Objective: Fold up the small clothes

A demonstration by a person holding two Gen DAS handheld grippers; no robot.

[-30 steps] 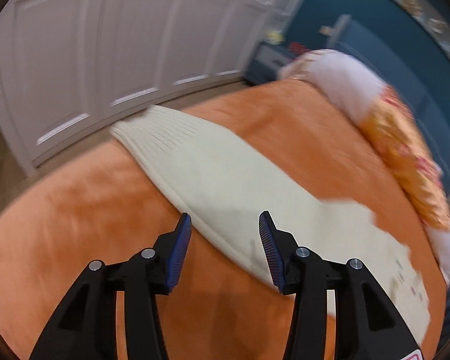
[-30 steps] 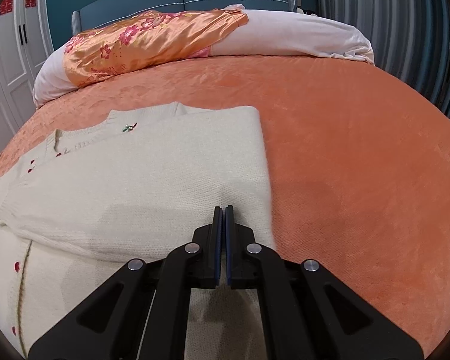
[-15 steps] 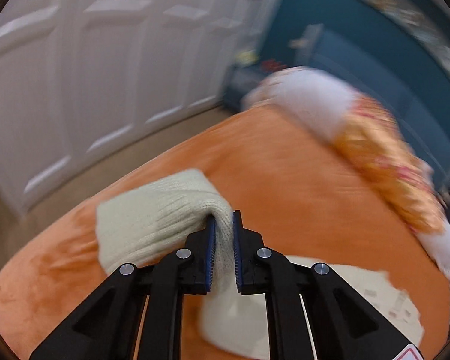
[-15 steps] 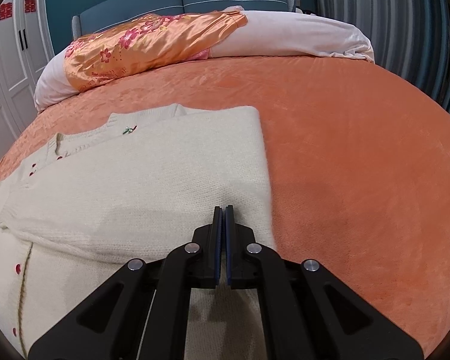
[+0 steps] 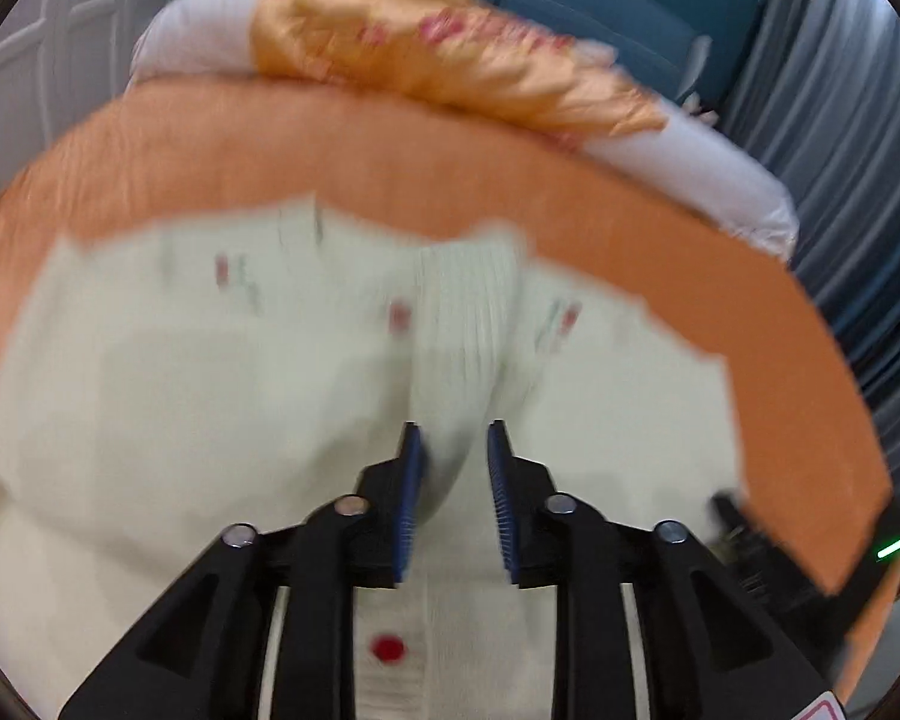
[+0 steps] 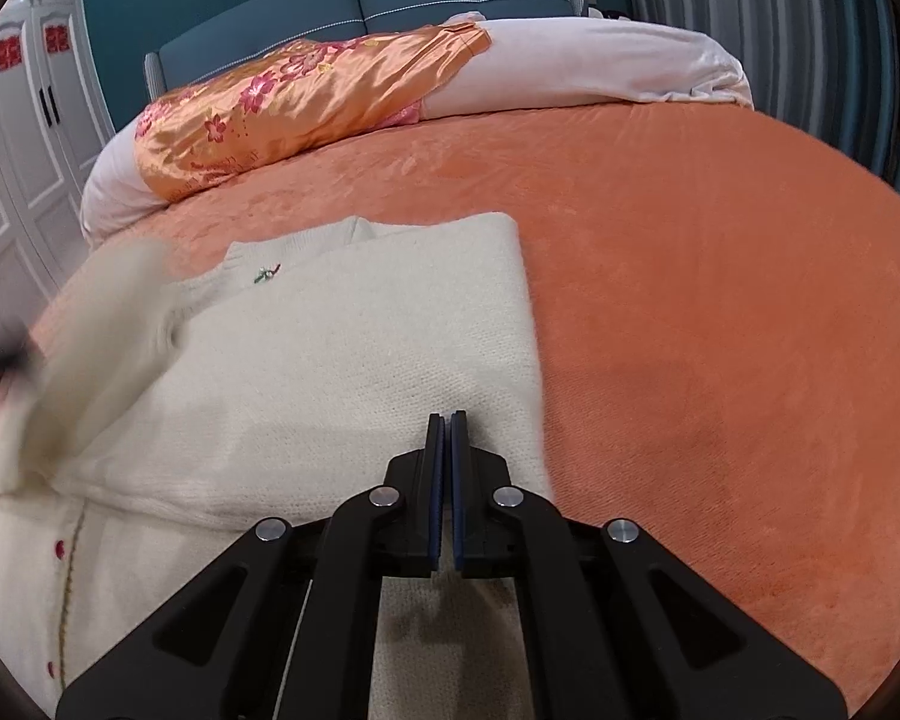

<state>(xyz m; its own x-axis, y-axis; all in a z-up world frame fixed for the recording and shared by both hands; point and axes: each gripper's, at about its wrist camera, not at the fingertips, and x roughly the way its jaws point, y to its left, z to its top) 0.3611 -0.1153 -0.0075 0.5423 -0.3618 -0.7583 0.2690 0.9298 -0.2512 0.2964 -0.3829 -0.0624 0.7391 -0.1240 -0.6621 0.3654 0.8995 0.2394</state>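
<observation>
Swung across the knit cardigan [image 5: 210,396], ribbed sleeve [image 5: 462,324] lies between parted left fingers [image 5: 411,480]; right fingers [image 6: 435,480] closed.

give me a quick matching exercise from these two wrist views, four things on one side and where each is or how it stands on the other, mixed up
Things
1. left gripper
2. right gripper
3. floral satin quilt
4. cream cardigan

States
a. lies spread on the orange bedspread
b. jaws parted, ribbed sleeve between them
c. jaws closed, over the cardigan's folded edge
d. bundled at the headboard end

Pairs: 1-b, 2-c, 3-d, 4-a
</observation>
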